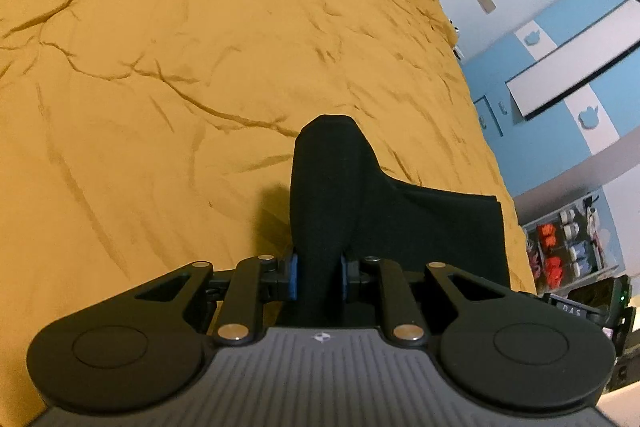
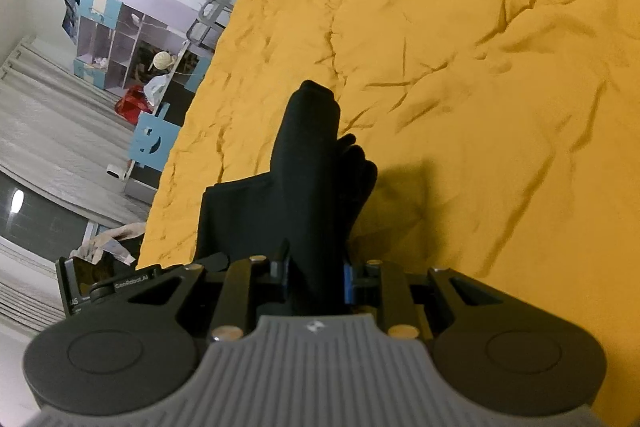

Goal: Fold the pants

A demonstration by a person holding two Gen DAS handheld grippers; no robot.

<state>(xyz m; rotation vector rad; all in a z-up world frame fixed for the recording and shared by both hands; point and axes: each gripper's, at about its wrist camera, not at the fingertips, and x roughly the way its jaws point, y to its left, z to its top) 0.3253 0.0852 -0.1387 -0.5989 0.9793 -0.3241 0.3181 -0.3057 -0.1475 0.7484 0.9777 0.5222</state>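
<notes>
The black pants (image 1: 436,223) hang between both grippers above a mustard-yellow bed sheet (image 1: 180,67). My left gripper (image 1: 319,277) is shut on a bunched fold of the pants, which sticks up past the blue pads; the rest drapes to the right. In the right wrist view, my right gripper (image 2: 316,281) is shut on another bunched edge of the pants (image 2: 240,215), with cloth draping to the left. The sheet (image 2: 480,67) lies wrinkled under them. The fingertips are hidden by the cloth.
The bed edge runs along the right of the left wrist view, with blue and white cabinets (image 1: 560,59) and a shelf rack (image 1: 568,247) beyond. In the right wrist view, the bed edge is at the left, with a cubby shelf (image 2: 120,43) and floor clutter (image 2: 108,247).
</notes>
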